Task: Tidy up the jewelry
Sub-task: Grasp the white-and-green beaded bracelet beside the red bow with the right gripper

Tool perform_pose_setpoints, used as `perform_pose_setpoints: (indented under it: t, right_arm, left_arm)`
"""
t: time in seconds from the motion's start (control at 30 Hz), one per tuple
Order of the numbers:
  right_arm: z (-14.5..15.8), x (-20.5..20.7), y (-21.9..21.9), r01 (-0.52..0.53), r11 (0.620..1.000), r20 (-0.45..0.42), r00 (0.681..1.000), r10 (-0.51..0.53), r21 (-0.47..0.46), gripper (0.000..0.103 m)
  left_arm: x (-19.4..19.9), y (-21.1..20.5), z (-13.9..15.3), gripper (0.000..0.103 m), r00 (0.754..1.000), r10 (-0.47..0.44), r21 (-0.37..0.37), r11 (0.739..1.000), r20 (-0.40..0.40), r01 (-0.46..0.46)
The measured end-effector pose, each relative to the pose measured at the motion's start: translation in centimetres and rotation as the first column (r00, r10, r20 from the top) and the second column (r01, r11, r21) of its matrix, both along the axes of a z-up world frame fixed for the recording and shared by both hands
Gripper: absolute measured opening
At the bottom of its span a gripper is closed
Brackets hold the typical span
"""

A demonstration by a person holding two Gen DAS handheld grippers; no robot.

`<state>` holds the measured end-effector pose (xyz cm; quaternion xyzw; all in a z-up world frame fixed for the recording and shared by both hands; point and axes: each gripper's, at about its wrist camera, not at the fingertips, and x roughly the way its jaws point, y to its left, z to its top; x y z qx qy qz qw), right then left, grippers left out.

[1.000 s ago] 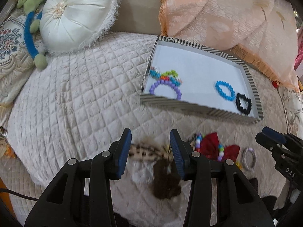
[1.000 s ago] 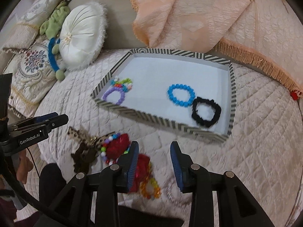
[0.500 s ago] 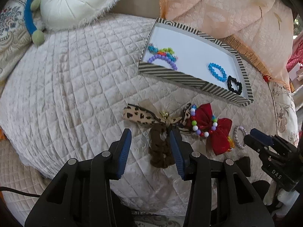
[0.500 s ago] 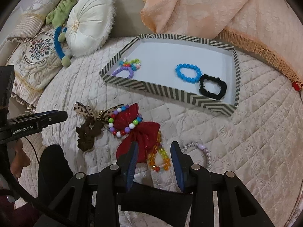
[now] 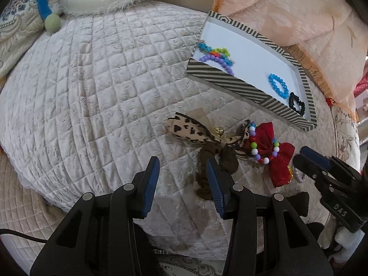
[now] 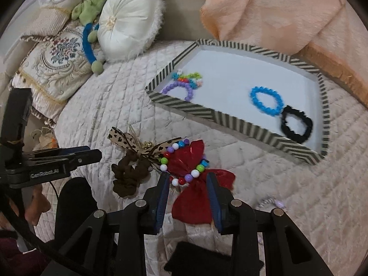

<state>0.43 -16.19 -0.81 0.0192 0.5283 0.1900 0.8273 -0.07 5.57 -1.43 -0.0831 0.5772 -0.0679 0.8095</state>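
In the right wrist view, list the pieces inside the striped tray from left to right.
purple bead bracelet → blue bead bracelet → black scrunchie, all in the striped tray. The multicoloured bracelet overlaps the purple one, so it is left out.

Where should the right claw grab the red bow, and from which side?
Take the red bow at its pinched middle, coming straight down from above with the right claw open. It lies flat on the quilt, and the waist is narrowest. The multicolor bead bracelet drapes across it, so it may lift too.
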Motion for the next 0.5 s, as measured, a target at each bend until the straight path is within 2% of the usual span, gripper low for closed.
perform_pose_setpoints:
  t: [0.13,0.2,0.3,0.4,0.5]
  right_arm:
    - [-2.1,1.0,-0.2,0.032,0.999,-0.068,0.997,-0.032,0.001,0.032]
    - [-2.8,1.4,-0.5,0.049,0.998,-0.095,0.994,-0.046,0.031,0.032]
    - [-3.4,2.1,-0.6,0.06,0.995,-0.12,0.992,-0.05,0.078,0.032]
    - [-4.1,2.8,-0.3,0.072,0.996,-0.134,0.989,-0.064,0.061,0.032]
    - [-4.8,3.3,-0.8,0.099,0.991,-0.144,0.986,-0.085,0.094,0.032]
  left_arm:
    - [0.1,0.3,-0.3,0.042,1.0,-0.001,-0.006,1.0,-0.006,0.001]
    - [0.2,0.3,-0.6,0.042,1.0,-0.003,-0.013,1.0,-0.011,0.003]
    - [0.4,0.2,-0.9,0.042,1.0,-0.006,-0.023,1.0,-0.019,0.006]
    - [0.6,0.0,-1.1,0.042,1.0,-0.01,-0.032,0.999,-0.025,0.009]
    - [0.6,0.0,-1.3,0.042,1.0,-0.012,-0.031,0.999,-0.027,0.011]
